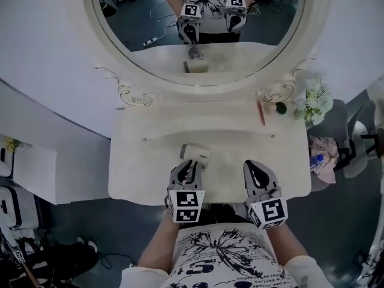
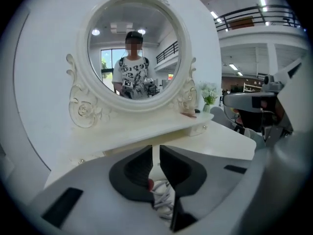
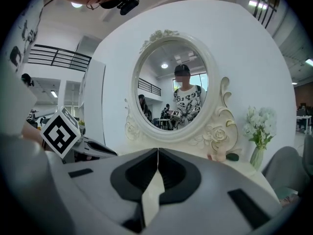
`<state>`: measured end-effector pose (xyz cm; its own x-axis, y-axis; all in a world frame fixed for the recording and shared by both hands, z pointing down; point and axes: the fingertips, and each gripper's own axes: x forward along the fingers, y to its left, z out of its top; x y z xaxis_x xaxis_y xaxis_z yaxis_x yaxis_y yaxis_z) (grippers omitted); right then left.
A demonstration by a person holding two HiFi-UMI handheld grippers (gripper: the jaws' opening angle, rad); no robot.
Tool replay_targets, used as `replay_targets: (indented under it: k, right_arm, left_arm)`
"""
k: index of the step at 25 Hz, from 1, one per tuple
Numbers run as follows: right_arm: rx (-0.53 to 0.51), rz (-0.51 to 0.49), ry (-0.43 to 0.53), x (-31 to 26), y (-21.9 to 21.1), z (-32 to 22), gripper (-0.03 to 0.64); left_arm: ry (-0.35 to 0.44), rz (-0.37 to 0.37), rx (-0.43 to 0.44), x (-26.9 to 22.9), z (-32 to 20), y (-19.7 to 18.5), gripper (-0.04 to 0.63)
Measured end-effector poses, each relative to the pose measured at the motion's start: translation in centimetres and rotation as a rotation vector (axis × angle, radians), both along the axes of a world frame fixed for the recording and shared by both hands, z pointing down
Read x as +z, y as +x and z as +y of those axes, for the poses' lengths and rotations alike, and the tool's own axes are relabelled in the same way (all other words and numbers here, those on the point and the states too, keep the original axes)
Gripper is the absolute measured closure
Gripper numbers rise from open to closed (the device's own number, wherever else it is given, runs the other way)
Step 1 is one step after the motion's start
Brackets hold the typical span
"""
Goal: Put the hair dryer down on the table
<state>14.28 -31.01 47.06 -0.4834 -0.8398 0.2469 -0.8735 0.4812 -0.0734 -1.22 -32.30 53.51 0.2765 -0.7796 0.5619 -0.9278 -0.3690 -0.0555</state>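
Note:
The white hair dryer (image 1: 195, 154) lies on its side on the cream dressing table (image 1: 144, 173), near the front middle. My left gripper (image 1: 189, 166) hovers right behind it, tips at its handle end. In the left gripper view the left gripper (image 2: 156, 151) has its jaws almost together, with a narrow slit between the pads. A coiled white cord (image 2: 163, 196) and a small red part show low down behind them, and nothing is seen pinched. My right gripper (image 1: 252, 164) stands shut and empty to the right, apart from the dryer; the right gripper (image 3: 157, 152) shows its pads touching.
A big round mirror (image 1: 198, 23) rises behind a raised shelf (image 1: 198, 116). A vase of white flowers (image 1: 313, 101), a small dark object (image 1: 281, 107) and a thin reddish stick (image 1: 261, 112) stand at the shelf's right end. A chair with cloths (image 1: 327, 158) sits right of the table.

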Motion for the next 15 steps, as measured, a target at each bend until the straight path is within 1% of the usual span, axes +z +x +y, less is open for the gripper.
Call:
replay_targets:
  k: [1, 4, 7, 9, 11, 13, 15]
  right_arm:
    - [0.002, 0.000, 0.015, -0.6, 0.0, 0.2, 0.598]
    - [-0.002, 0.004, 0.059, -2.3, -0.2, 0.8, 0.598]
    - [0.001, -0.004, 0.091, -3.6, -0.4, 1.2, 0.598]
    - [-0.005, -0.002, 0.114, -4.5, -0.8, 1.3, 0.598]
    - [-0.021, 0.001, 0.144, -5.7, -1.2, 1.4, 0.598]
    - [-0.026, -0.007, 0.173, -6.9, -1.5, 1.6, 0.598]
    - [-0.027, -0.016, 0.194, -7.8, -1.6, 1.7, 0.598]
  left_arm:
    - [0.022, -0.003, -0.001, -0.8, 0.0, -0.2, 0.543]
    - [0.077, 0.003, -0.001, -3.4, 0.0, -0.7, 0.565]
    - [0.130, 0.049, -0.008, -6.2, -0.1, -1.2, 0.574]
    - [0.182, 0.075, -0.006, -8.3, -0.2, -1.4, 0.574]
    - [0.246, 0.098, 0.017, -10.6, 0.0, -1.3, 0.574]
    - [0.310, 0.127, 0.056, -12.8, 0.3, -0.9, 0.574]
    - [0.361, 0.140, 0.097, -14.6, 0.7, -0.5, 0.574]
